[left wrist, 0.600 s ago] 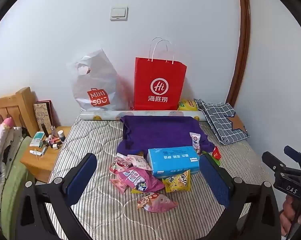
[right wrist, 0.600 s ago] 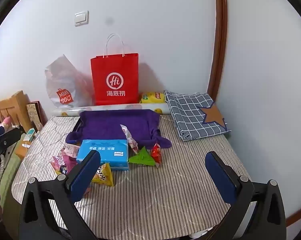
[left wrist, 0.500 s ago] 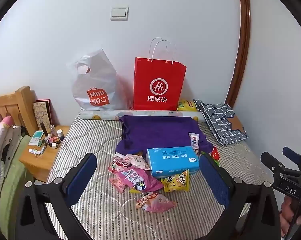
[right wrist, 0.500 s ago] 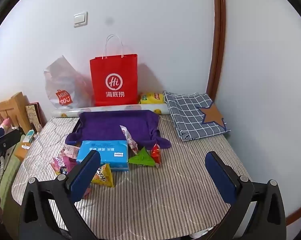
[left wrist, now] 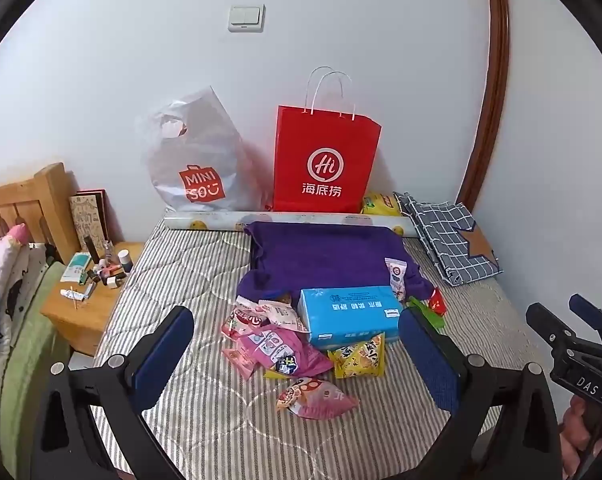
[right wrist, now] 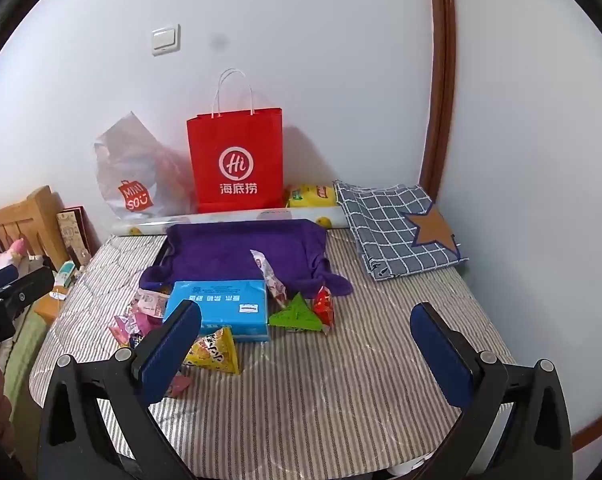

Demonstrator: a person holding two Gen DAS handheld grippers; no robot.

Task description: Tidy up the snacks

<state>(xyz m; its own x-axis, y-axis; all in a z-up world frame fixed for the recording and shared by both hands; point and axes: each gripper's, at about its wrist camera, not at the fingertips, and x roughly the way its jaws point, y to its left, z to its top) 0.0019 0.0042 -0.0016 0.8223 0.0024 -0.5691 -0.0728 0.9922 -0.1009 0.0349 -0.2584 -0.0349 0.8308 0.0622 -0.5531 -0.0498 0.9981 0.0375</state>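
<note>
Crinkly foil snack packets [left wrist: 289,344] lying mid-mattress, hugging a glossy blue rectangular box [left wrist: 351,316] at its 7 o'clock, plush purple cloth [left wrist: 325,256] at 12, striped quilted mattress [right wrist: 341,392] beneath, left gripper [left wrist: 297,344] and right gripper [right wrist: 305,340] both hovering released, grasping nothing.

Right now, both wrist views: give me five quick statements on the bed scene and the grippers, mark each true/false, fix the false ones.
1. Both grippers are open and hold nothing. True: the left gripper and right gripper have wide, empty jaws.
2. The red paper bag lies flat on the mattress. False: it stands upright against the wall.
3. The blue tissue box sits among the snack packets, in front of the purple cloth. True.
4. The green triangular packet is inside the red paper bag. False: it lies on the striped mattress beside the blue tissue box.
5. The checked fabric covers the snacks. False: it lies apart, by the corner.
</note>
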